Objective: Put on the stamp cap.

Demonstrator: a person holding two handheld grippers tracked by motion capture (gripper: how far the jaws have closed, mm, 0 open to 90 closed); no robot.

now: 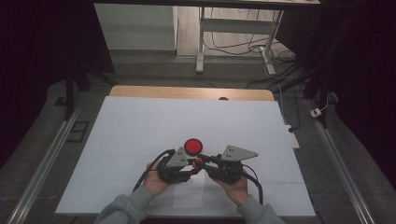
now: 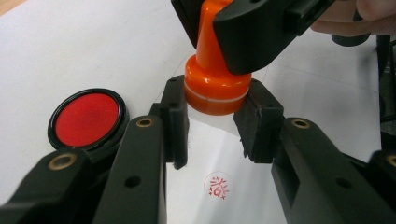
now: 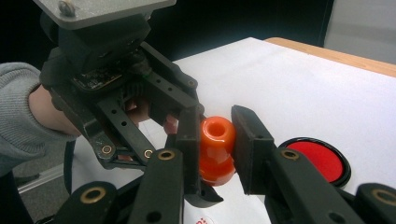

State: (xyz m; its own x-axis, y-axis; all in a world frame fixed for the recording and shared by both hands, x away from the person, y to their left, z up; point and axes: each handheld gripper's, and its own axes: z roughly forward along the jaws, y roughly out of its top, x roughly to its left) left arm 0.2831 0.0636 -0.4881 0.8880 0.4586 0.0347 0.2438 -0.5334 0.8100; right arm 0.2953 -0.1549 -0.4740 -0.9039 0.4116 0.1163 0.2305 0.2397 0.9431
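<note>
Both grippers are clamping the orange stamp (image 2: pixel 215 88): left gripper (image 2: pixel 212 122) gripping its base, right gripper (image 3: pixel 217 140) gripping its handle. Red ink pad (image 2: pixel 87 119) is sitting beside it on the table (image 1: pixel 140 126).

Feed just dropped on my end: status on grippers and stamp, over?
Both grippers shut on stamp: left gripper at its base, right gripper on its handle. Stamp just above paper, one red print down. Ink pad alongside, nothing blocking.

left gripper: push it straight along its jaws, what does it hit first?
The orange stamp itself: the left gripper is already shut on its base, while the right gripper clamps its handle. Past the stamp along that line lies bare white paper; the red ink pad sits off to one side, probably missed.
</note>
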